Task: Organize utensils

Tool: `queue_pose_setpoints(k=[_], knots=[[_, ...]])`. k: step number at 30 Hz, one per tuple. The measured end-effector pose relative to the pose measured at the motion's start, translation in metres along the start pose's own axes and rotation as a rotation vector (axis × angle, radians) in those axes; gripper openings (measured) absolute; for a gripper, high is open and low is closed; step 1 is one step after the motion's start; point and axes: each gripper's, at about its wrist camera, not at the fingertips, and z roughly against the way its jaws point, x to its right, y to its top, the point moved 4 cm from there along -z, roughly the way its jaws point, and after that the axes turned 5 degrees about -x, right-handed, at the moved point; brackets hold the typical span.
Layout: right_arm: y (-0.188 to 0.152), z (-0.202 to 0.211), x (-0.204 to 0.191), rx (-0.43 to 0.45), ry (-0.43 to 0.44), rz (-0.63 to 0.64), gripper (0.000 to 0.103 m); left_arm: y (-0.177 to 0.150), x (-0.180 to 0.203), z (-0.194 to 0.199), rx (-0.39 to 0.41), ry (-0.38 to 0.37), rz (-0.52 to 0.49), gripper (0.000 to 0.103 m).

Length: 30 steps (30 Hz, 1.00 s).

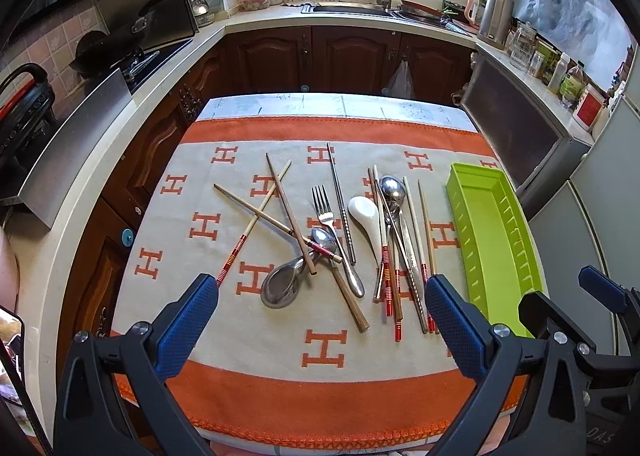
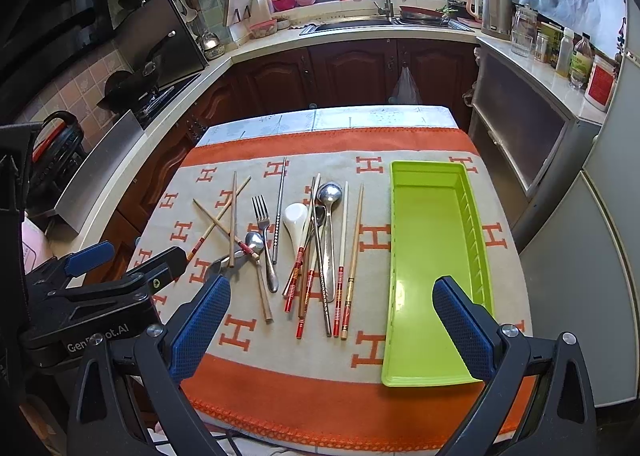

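Observation:
Several utensils lie loose on the orange and grey cloth: a fork, a white ceramic spoon, metal spoons, crossed wooden chopsticks and a bundle of red-banded chopsticks. A green tray lies empty at the right; it also shows in the right wrist view. My left gripper is open above the near end of the pile. My right gripper is open, hovering between the chopstick bundle and the tray.
The table stands in a kitchen with counters on three sides: a stove with a wok at left, a sink at the back, a kettle and bottles at right. A grey fridge stands close to the table's right edge.

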Motion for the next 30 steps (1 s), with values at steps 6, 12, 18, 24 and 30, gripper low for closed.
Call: queue_pose_setpoints(k=[6,12,18,24,30], knots=[[0.0014,0.0006,-0.0001,0.003,0.0,0.002,0.103,0.0008,-0.004,0.0025,0.007,-0.007,0.0,0.102],[0.0018,0.0019,0.0002,0.002,0.004,0.0,0.102,0.0006,-0.0041,0.0024,0.007,-0.008,0.0,0.102],[0.0023,0.0032,-0.0007,0.003,0.006,-0.001,0.102,0.0011,-0.0047,0.0035,0.011,-0.006,-0.001,0.102],[0.0011,0.0045,-0.0026,0.0,0.008,-0.001,0.102,0.0015,-0.0053,0.0036,0.011,-0.008,-0.004,0.102],[0.0014,0.0044,-0.0018,0.0,0.007,-0.001,0.102,0.0004,-0.0071,0.0022,0.003,-0.017,-0.003,0.102]])
